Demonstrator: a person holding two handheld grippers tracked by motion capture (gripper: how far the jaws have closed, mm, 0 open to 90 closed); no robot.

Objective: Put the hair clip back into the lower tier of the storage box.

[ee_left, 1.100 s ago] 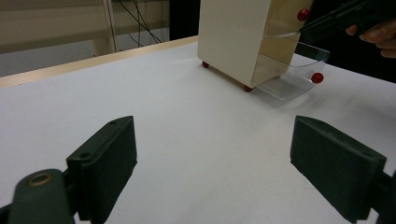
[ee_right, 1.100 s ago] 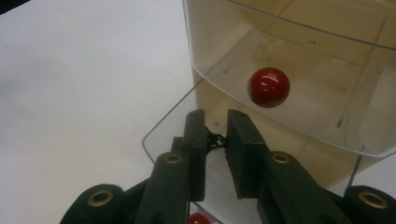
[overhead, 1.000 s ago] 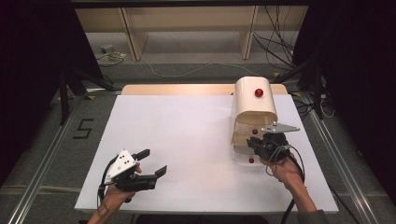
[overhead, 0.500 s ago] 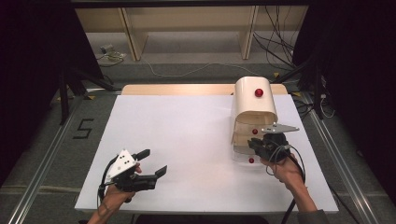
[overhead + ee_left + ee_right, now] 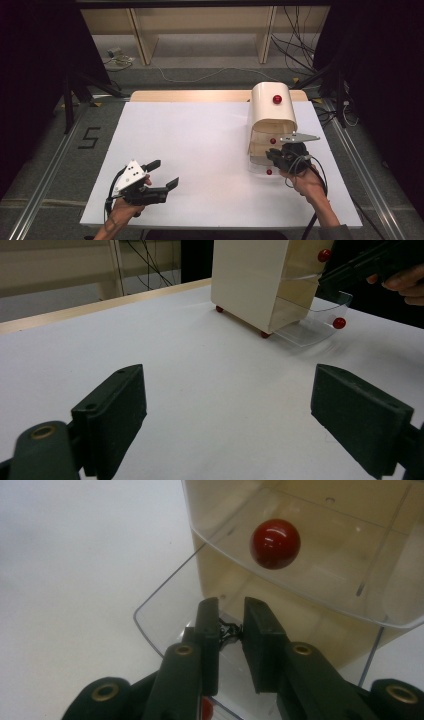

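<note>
A small cream drawer cabinet with red knobs is seen standing at the far right of the white tabletop. Its lowest clear plastic drawer has been pulled out toward the person and rests open on the tabletop, its red knob at the front. The drawer above it is seen closed or nearly so, its own red knob facing out.

The right hand-held gripper is held over the open lowest drawer, tips pointing down into it. Its jaws are set narrow, with only a slim gap between them, and something small and dark, perhaps a clip, is seen in that gap; whether it is actually pinched cannot be told. The left hand-held gripper is held near the front left corner of the tabletop, well apart from the cabinet, jaws wide and nothing between them.

As a judgement, the opening of the drawer is done, and the work is at the point of putting in or taking out the small item. Left to do would be the release or lifting of that item and, probably, the pushing shut of the drawer.
</note>
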